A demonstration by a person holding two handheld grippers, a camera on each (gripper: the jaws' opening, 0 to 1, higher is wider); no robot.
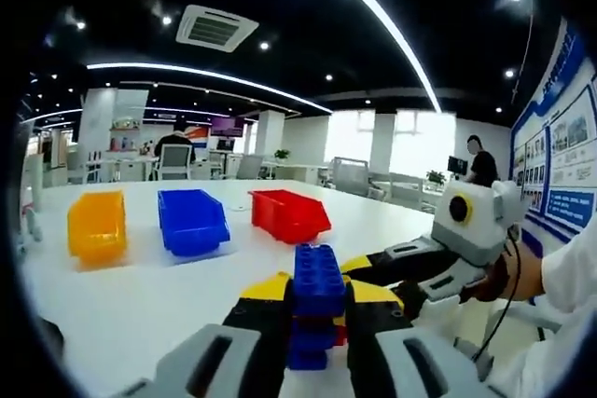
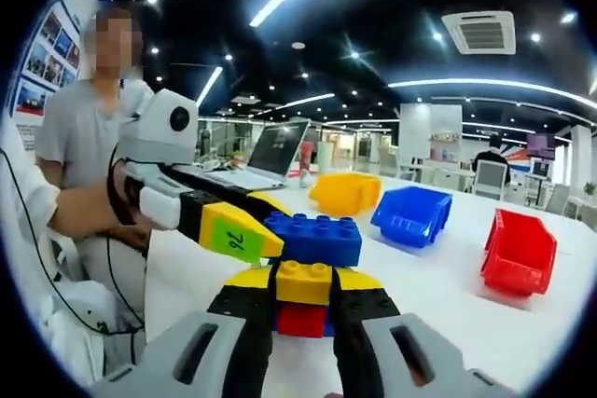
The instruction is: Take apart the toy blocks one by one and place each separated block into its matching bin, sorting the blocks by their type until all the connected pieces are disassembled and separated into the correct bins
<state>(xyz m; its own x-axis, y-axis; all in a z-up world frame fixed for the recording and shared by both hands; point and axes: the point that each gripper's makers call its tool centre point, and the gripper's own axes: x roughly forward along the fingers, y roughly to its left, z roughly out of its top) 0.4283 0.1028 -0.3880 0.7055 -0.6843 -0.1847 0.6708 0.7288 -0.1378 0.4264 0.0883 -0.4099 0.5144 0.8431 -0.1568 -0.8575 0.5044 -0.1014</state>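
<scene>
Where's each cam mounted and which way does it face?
Left gripper view: rides the left claw, faces across the white table to the bins; right claw enters from the right, with a sleeve.
Right gripper view: rides the right claw; left claw enters from the left.
Shared: block stack, yellow bin, blue bin, red bin.

three bins: one yellow, one blue, one red.

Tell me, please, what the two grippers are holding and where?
Left gripper clamps the blue block atop the block stack; right gripper clamps its yellow block.
</scene>
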